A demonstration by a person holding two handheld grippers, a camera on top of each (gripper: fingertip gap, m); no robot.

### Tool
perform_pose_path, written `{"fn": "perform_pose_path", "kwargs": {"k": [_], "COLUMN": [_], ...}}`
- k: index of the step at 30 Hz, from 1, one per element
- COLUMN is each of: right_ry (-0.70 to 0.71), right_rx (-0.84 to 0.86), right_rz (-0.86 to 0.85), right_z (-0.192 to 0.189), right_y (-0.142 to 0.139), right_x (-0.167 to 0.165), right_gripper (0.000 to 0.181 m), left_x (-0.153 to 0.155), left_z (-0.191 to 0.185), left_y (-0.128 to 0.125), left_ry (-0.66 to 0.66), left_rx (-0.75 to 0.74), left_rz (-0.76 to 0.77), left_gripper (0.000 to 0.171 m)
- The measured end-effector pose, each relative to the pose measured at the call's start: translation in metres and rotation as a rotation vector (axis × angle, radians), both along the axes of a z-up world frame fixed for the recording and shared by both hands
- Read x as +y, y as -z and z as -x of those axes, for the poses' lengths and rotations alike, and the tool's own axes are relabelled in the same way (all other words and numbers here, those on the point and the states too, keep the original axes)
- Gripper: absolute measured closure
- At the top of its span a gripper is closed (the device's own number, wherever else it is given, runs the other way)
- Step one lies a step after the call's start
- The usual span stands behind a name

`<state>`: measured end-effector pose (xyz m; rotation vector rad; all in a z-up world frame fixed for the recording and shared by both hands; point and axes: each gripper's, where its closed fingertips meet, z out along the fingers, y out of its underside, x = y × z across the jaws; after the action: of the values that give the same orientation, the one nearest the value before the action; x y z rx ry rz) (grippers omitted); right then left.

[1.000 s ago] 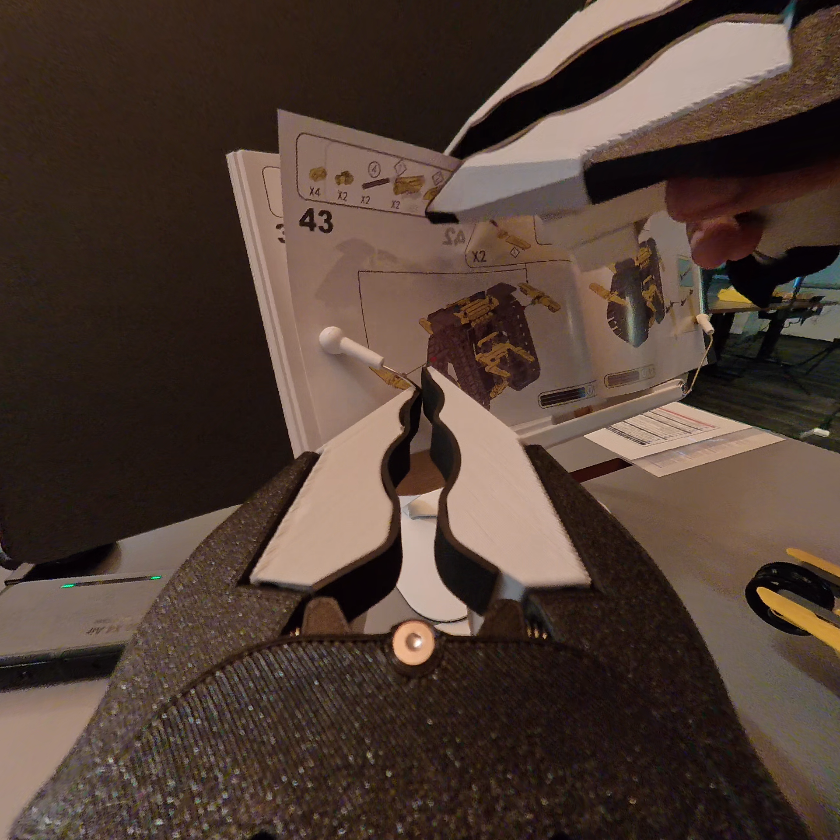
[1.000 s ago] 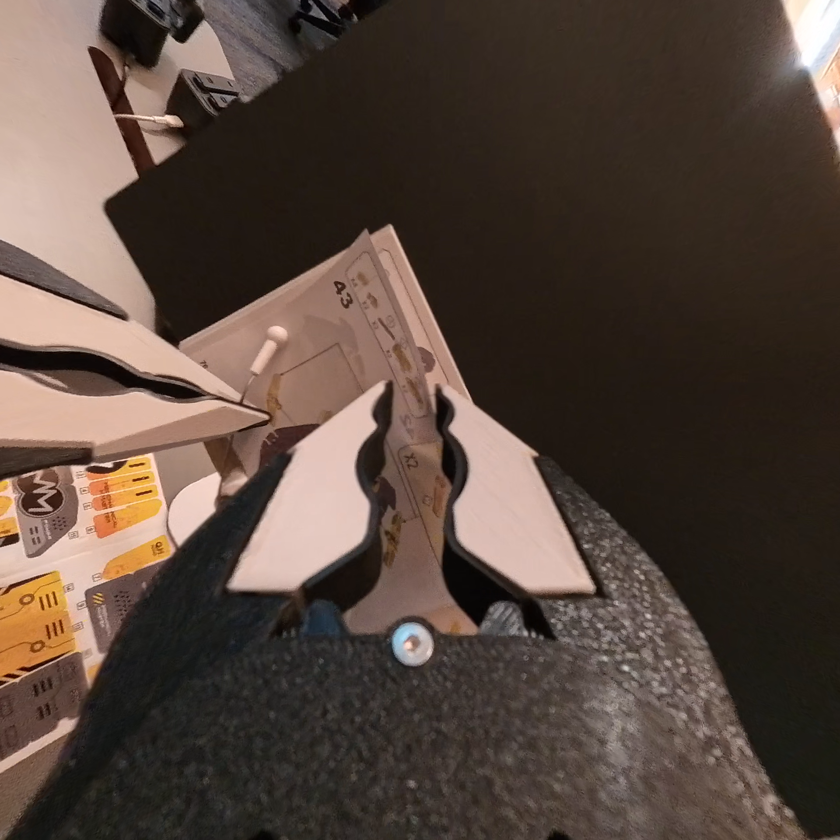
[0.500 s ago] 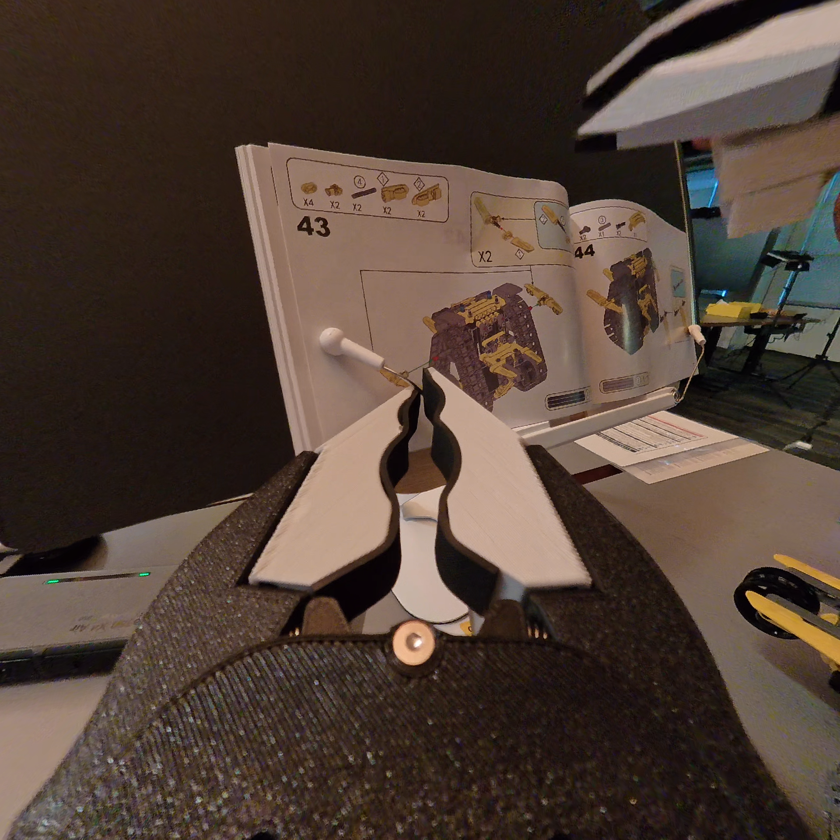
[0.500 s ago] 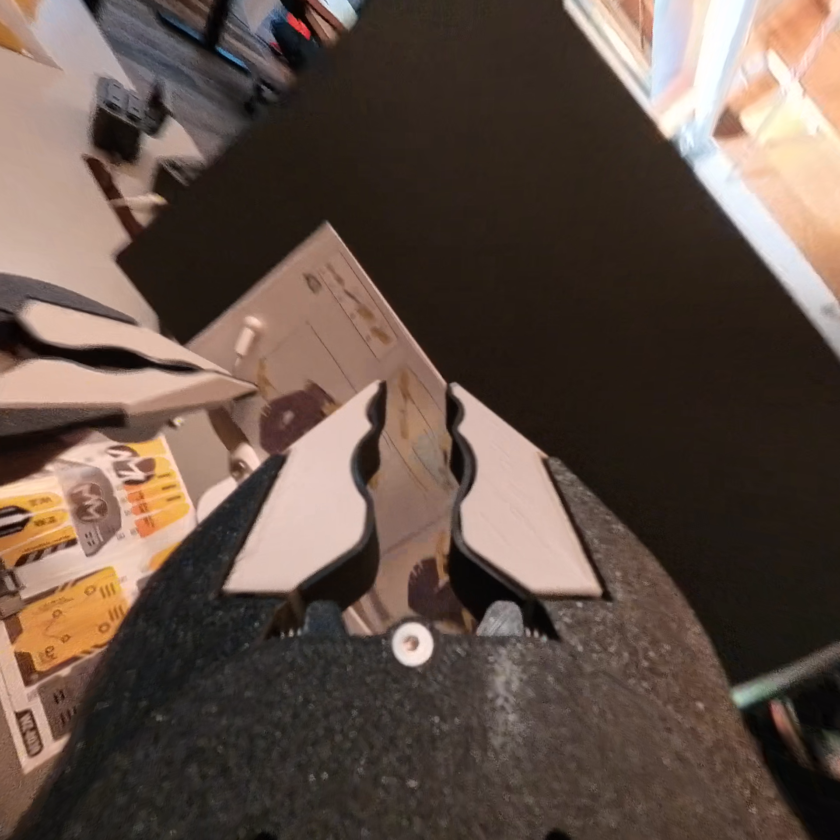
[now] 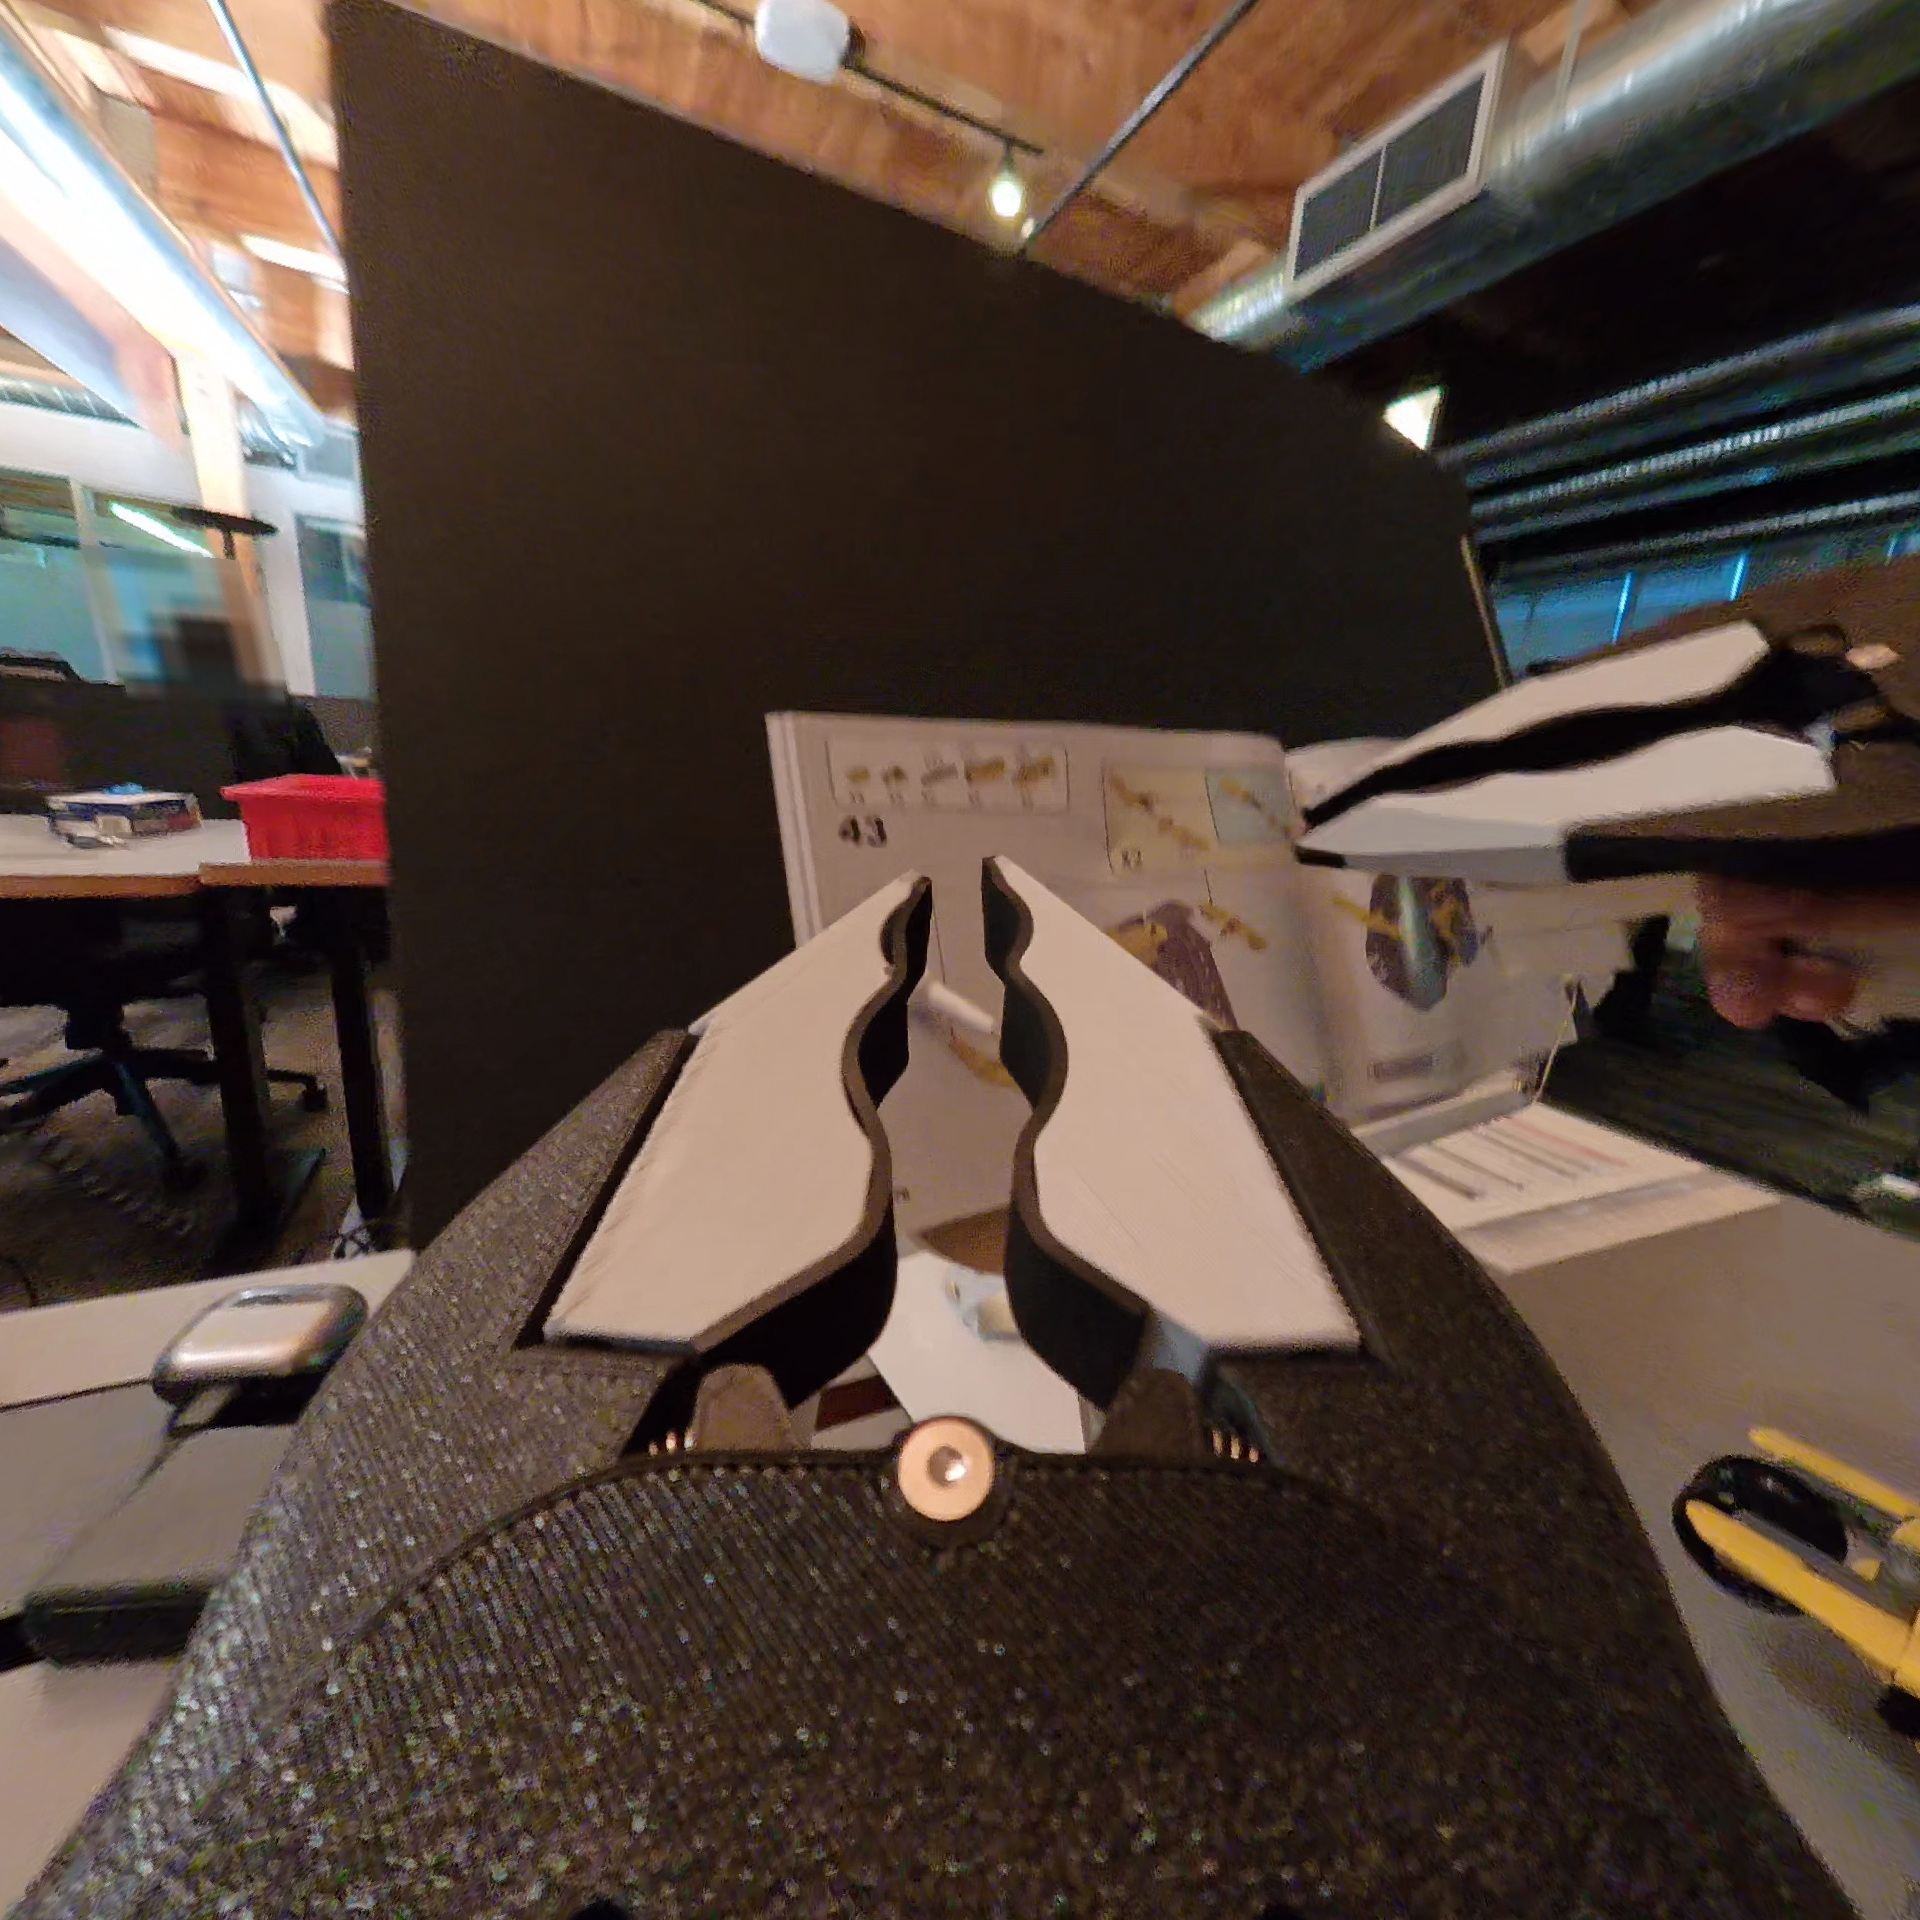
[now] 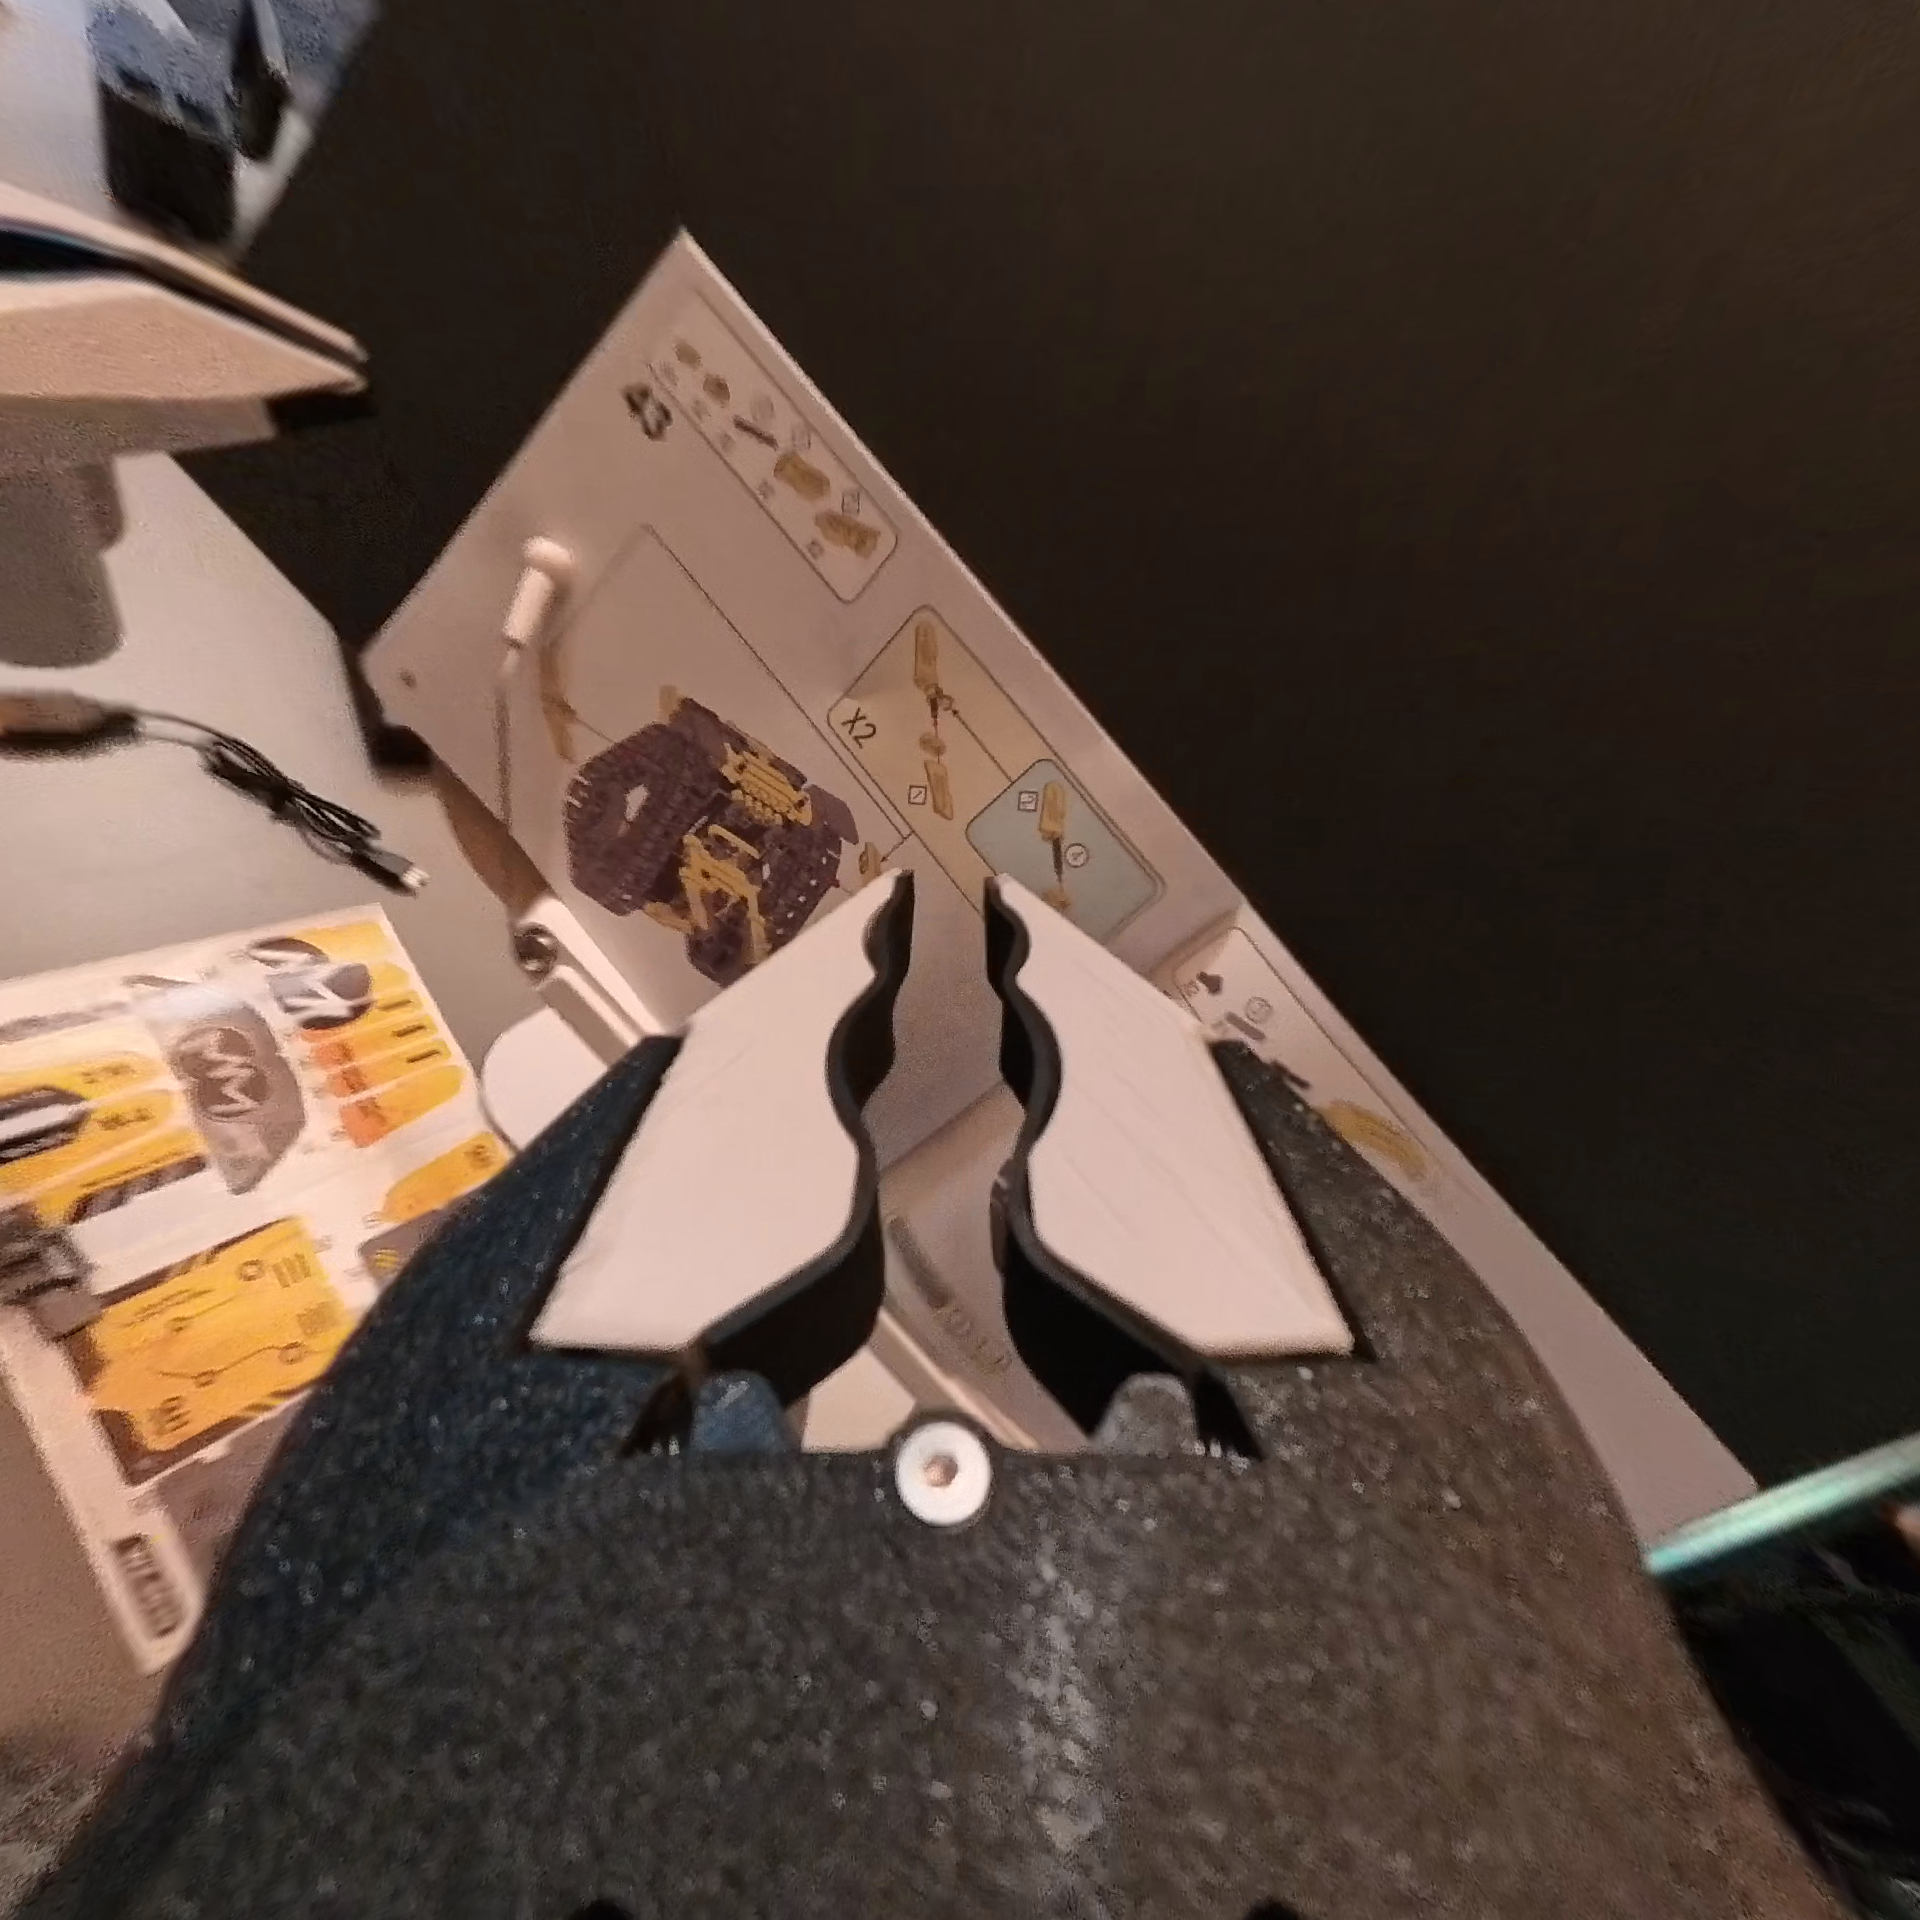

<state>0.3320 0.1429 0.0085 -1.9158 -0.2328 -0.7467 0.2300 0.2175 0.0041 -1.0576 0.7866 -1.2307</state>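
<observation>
An open instruction booklet (image 5: 1143,831) stands on a white stand in front of a black panel (image 5: 831,520). It also shows in the right wrist view (image 6: 727,644), with a white page-holding peg (image 6: 535,582) on its left page. My left gripper (image 5: 951,878) is slightly open and empty, and points at the left page from a short distance. My right gripper (image 6: 948,883) is slightly open and empty, just short of the page. It also shows at the right of the left wrist view (image 5: 1304,821), in front of the booklet's right page. The left gripper appears blurred at the upper left of the right wrist view (image 6: 312,353).
A yellow and black model (image 5: 1818,1558) lies on the grey table at the right. A silver device (image 5: 260,1340) sits at the left. A printed sheet (image 5: 1538,1164) lies beyond the stand. A yellow sticker sheet (image 6: 208,1143) and a black cable (image 6: 301,800) lie left of the booklet. My right fingertips sit around 12 centimeters from my left ones.
My right gripper let go of the page it was turning, and the page now lies flat. It then dropped to the booklet's right side. My left gripper opened slightly and tilted up.
</observation>
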Motion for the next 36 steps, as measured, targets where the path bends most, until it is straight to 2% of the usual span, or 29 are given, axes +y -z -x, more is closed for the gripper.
{"fn": "perform_pose_path", "kwargs": {"k": [4,8,11,13,14,15,17,20,22,24,28,31,36], "right_ry": [-0.074,-0.226,-0.332,-0.373,-0.374,-0.378,-0.435,-0.533,-0.55,-0.564,-0.586,-0.592,-0.575], "right_rx": [0.129,0.339,0.471,0.492,0.49,0.491,0.534,0.6,0.618,0.641,0.636,0.626,0.61], "right_rz": [-0.132,-0.273,-0.289,-0.256,-0.239,-0.228,-0.208,-0.197,-0.194,-0.164,-0.116,-0.13,-0.102], "right_z": [0.041,0.113,0.171,0.204,0.216,0.226,0.246,0.261,0.26,0.259,0.266,0.273,0.269], "right_y": [-0.03,-0.043,-0.015,0.019,0.035,0.05,0.071,0.088,0.098,0.112,0.129,0.132,0.147], "right_x": [-0.04,-0.098,-0.138,-0.158,-0.167,-0.174,-0.188,-0.204,-0.21,-0.213,-0.215,-0.212,-0.201], "right_gripper": [0.165,0.164,0.164,0.163,0.163,0.163,0.163,0.163,0.164,0.166,0.166,0.165,0.163], "left_x": [0.004,-0.011,-0.058,-0.099,-0.119,-0.14,-0.181,-0.227,-0.243,-0.247,-0.25,-0.251,-0.249], "left_z": [0.026,0.058,0.1,0.116,0.119,0.119,0.117,0.111,0.11,0.109,0.102,0.099,0.098], "left_y": [-0.039,-0.088,-0.144,-0.16,-0.158,-0.149,-0.11,-0.02,0.035,0.069,0.104,0.125,0.144], "left_ry": [0.003,0.057,0.201,0.289,0.336,0.391,0.532,0.674,0.722,0.734,0.772,0.779,0.767], "left_rx": [-0.101,-0.225,-0.394,-0.386,-0.348,-0.288,-0.128,0.164,0.326,0.383,0.487,0.584,0.677], "left_rz": [0.016,0.02,-0.043,-0.122,-0.157,-0.18,-0.195,-0.159,-0.125,-0.084,-0.01,-0.023,-0.012], "left_gripper": [0.159,0.156,0.157,0.157,0.156,0.155,0.152,0.148,0.146,0.144,0.136,0.13,0.119]}}
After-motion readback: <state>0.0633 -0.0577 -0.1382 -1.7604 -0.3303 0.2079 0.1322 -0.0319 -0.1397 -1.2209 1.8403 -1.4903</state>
